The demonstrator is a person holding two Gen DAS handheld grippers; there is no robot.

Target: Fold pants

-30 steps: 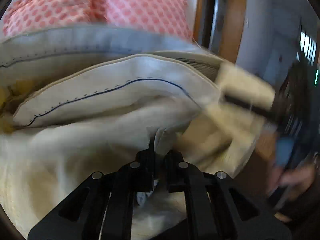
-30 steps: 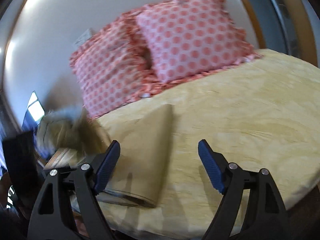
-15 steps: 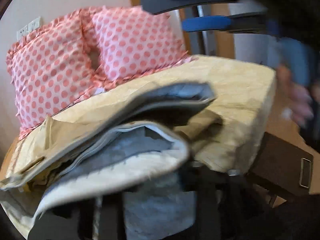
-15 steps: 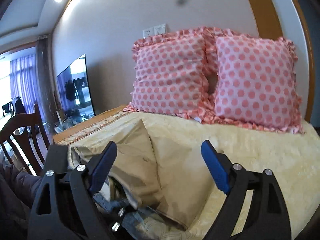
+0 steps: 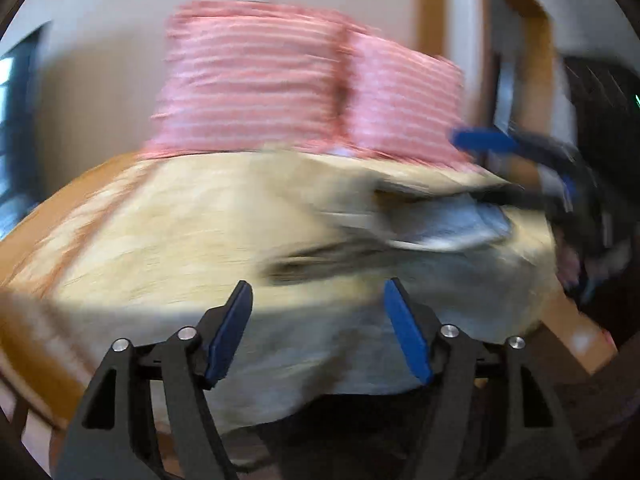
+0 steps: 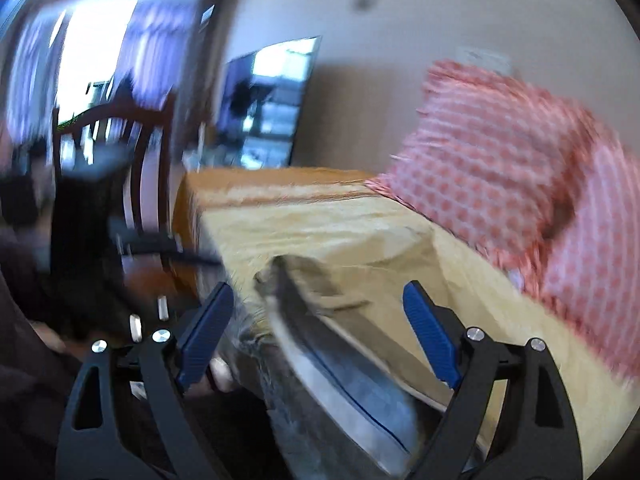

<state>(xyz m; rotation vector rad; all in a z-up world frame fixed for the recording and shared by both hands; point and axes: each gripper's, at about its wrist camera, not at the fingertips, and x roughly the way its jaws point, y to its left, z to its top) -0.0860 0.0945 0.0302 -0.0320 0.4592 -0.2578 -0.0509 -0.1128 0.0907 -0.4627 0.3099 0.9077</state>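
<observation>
The beige pants (image 5: 360, 216) lie bunched on the yellow bedspread (image 5: 160, 240), waistband lining (image 5: 460, 228) showing grey. My left gripper (image 5: 318, 332) is open and empty, in front of the pants near the bed's front edge. My right gripper (image 6: 320, 332) is open, with the pants' waistband (image 6: 320, 344) lying between its blue pads (image 6: 428, 336), jaws not closed on it. The right gripper also shows in the left wrist view (image 5: 520, 160) at the pants' right end. Both views are blurred by motion.
Two pink dotted pillows (image 5: 304, 88) stand at the back of the bed against the wall. A wooden chair (image 6: 112, 168) and a TV screen (image 6: 268, 100) are to the left of the bed. A wooden door frame (image 5: 536, 64) is at the right.
My left gripper has let go of the pants and opened, pulling back from them. The pants dropped onto the bed. My right gripper moved down over the waistband.
</observation>
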